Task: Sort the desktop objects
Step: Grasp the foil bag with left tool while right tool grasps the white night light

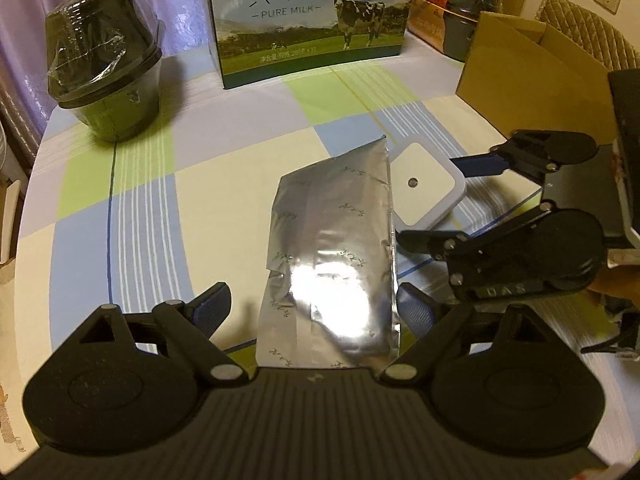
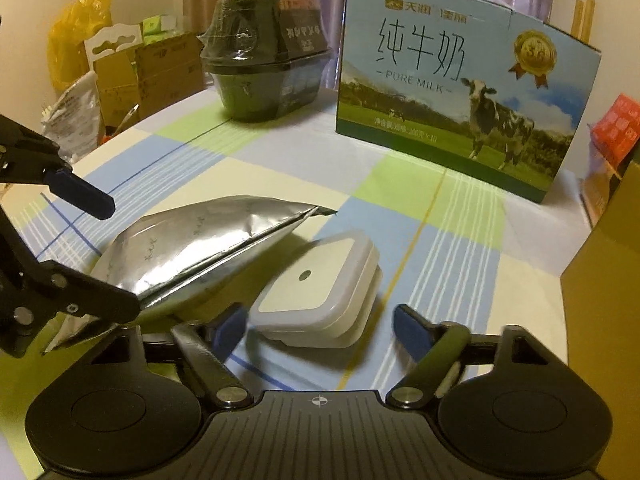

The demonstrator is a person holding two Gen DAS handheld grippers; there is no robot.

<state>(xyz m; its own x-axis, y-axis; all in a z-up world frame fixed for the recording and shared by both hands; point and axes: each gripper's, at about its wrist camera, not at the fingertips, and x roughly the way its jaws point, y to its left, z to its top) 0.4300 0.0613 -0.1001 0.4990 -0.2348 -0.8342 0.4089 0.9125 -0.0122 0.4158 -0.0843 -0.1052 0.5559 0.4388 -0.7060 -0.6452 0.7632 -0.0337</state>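
On my counter [image 1: 132,208] the foil pouch [image 1: 332,248] lies nearest me in the left wrist view, running away from the left gripper [image 1: 316,304], whose jaws stand wide on either side of its near end. Just right of the pouch, touching its far edge, sits the small lidded container [image 1: 426,184]. My right gripper [image 1: 440,196] reaches in from the right, jaws apart, one on each side of that container. Behind both, at the far edge, stands the milk carton box [image 1: 308,20]. The wrapped bowl pack [image 1: 106,64] sits far left; a cardboard box [image 1: 524,64] stands far right, beside the carton.
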